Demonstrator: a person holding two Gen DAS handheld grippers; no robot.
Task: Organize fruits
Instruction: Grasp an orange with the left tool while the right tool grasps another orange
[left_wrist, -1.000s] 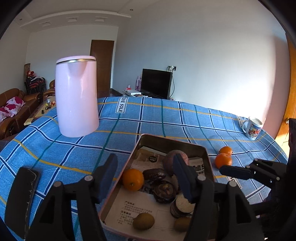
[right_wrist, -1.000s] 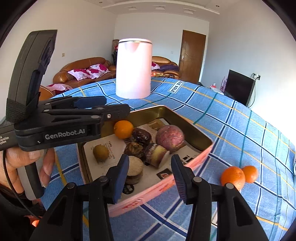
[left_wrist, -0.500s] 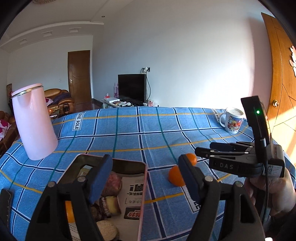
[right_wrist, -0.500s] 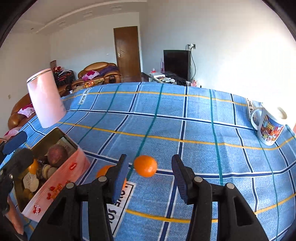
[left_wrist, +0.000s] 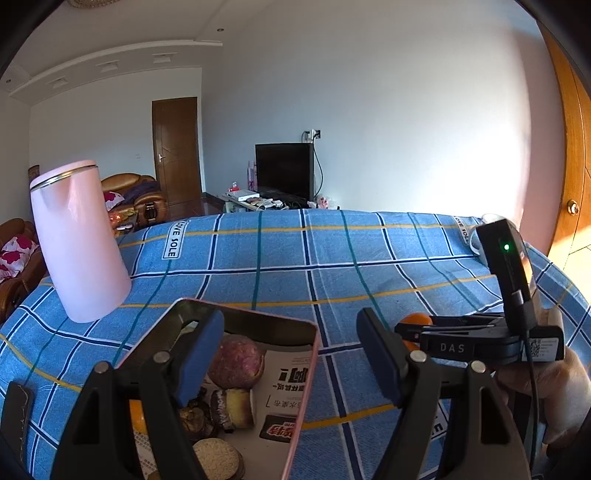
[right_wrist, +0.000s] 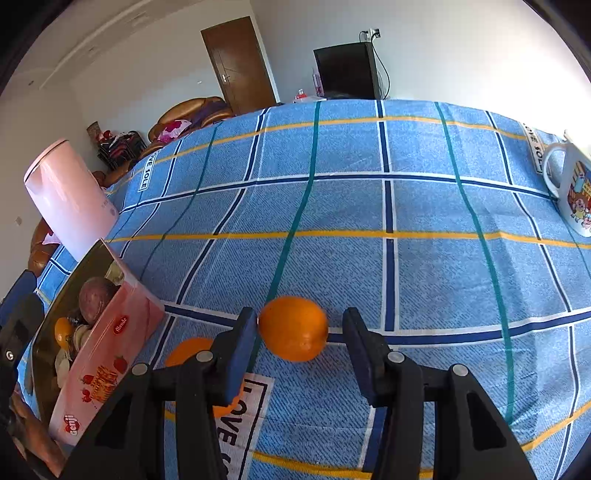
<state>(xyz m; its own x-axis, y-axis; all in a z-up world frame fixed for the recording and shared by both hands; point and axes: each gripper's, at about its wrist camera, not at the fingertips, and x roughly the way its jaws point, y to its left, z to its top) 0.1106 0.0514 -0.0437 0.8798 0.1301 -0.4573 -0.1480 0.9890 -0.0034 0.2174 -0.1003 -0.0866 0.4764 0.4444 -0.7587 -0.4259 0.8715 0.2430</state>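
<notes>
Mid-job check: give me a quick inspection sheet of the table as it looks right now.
Surface: table under a blue checked cloth, flat.
Job's things: pink tin holding mixed fruit; front orange and second orange loose on the cloth.
Clutter: pink kettle, cartoon mug.
Grippers: right gripper open, jaws straddling the front orange; left gripper open over the tin's edge, holding nothing.
Cables: black lead on the right gripper's body.
Surroundings: television, wooden door, sofa.

The right gripper (right_wrist: 299, 343) has swung from over the tin (right_wrist: 107, 332) to straddle an orange (right_wrist: 293, 328); left gripper (left_wrist: 290, 354) jaws have widened.
</notes>
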